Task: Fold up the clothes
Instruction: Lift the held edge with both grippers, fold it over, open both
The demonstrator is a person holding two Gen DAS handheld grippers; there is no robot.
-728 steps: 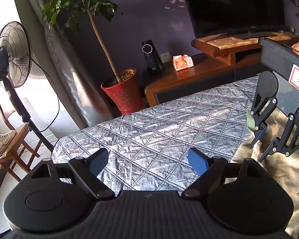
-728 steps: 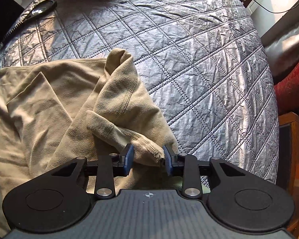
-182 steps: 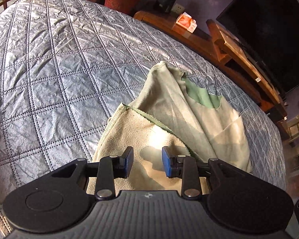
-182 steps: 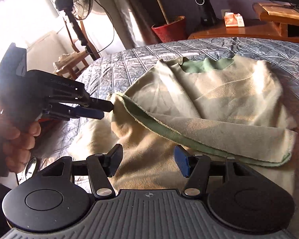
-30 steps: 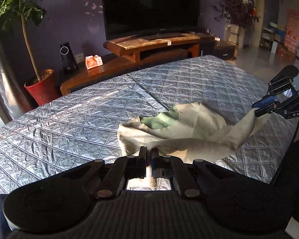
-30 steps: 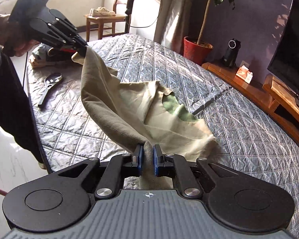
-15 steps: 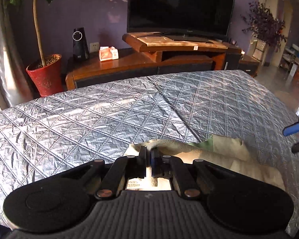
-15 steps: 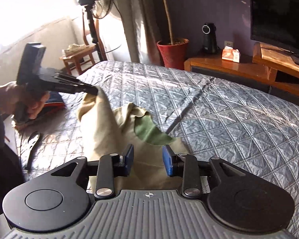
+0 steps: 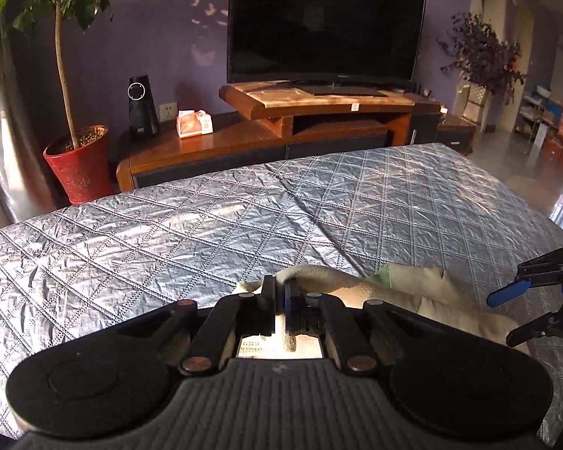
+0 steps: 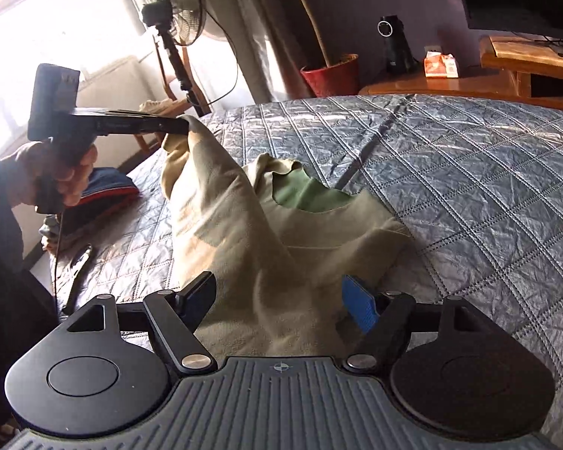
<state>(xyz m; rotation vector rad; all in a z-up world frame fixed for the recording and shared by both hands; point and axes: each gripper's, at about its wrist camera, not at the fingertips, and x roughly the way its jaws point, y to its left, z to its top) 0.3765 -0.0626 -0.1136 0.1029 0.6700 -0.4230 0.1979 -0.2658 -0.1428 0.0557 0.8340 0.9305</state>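
I see the bed (image 9: 244, 217) with its quilted silver cover filling both views, and on it lies the shirt (image 10: 319, 247), a beige garment with a green inside showing at the neck, bunched near my edge of the bed, not flat. My left tool (image 9: 279, 292) is pressed together on a fold of the shirt's edge and holds that corner lifted above the bed, so the cloth drapes down from it in a slack cone. My right tool (image 10: 281, 300) is spread wide, its jaws either side of the cloth but gripping nothing I can make out. The shirt looks light, soft and limp, with a slightly fleecy face; I judge it will sag and crease wherever it is unsupported, so it is best taken at a hem or seam where layers are doubled, and with two holds well apart to keep an edge straight. From the left wrist most of the shirt is hidden behind the tool body. I cannot tell where the sleeves lie, nor how many layers the left tool pinches. The blur on the near cloth hides its lower edge.
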